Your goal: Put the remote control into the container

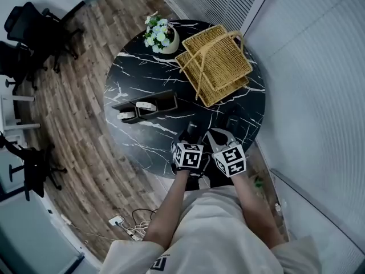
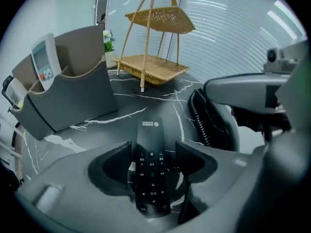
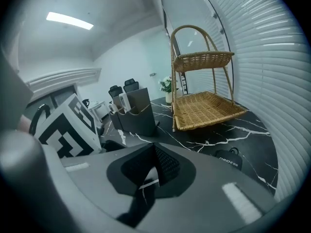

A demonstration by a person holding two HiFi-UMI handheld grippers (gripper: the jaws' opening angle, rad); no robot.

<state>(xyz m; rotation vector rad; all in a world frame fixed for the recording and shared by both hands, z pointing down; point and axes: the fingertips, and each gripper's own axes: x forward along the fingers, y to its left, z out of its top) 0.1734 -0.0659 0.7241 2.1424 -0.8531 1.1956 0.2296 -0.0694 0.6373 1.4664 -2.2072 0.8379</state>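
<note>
A black remote control (image 2: pixel 151 135) lies flat on the black marble table (image 1: pixel 142 79), near its front edge. My left gripper (image 2: pixel 153 161) points down over it, open, with one jaw on either side of the remote and a small gap at each pad. The head view shows the left gripper (image 1: pixel 191 135) just right of the dark container (image 1: pixel 165 100). That grey container (image 2: pixel 73 98) stands upright and holds two white remotes (image 2: pixel 43 62). My right gripper (image 3: pixel 155 171) is shut on nothing and hovers beside the left one (image 1: pixel 219 137).
A two-tier wicker basket (image 1: pixel 214 61) stands at the back right of the table, with a white flower pot (image 1: pixel 161 37) at the back. A small black device (image 3: pixel 228 161) lies near the right gripper. Office chairs (image 1: pixel 34 30) stand on the wood floor at left.
</note>
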